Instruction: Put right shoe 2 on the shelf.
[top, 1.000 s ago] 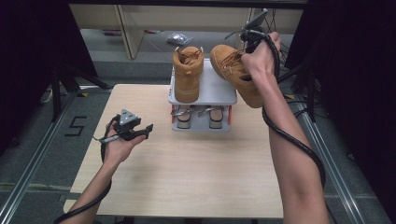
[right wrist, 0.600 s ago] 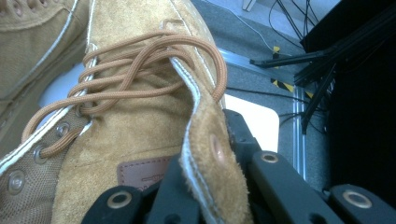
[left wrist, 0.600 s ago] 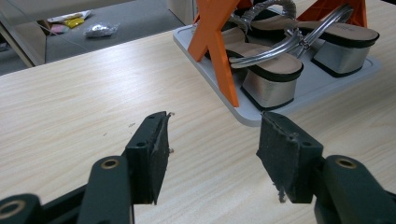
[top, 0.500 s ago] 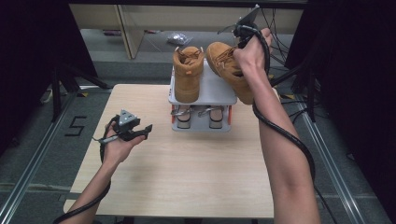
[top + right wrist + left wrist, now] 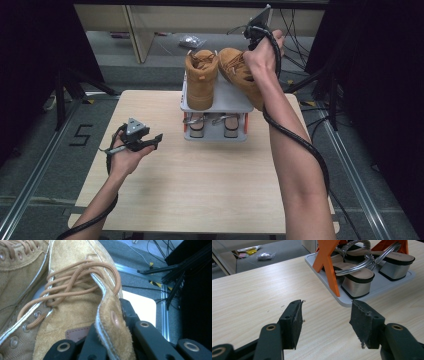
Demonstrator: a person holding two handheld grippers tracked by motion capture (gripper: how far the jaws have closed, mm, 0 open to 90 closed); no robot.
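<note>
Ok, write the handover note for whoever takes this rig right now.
Right gripper: jaws shut on the collar edge of the right boot, which hangs tilted over the right side of the shoe rack, not yet seated.
Left gripper: jaws open, holding nothing, above the table left of the rack.
Left boot stands on the rack's top shelf; a pair of heeled sandals sits on the bottom tray.
Done: one boot placed.
Left: probably set the held boot beside the other one, then let go.
</note>
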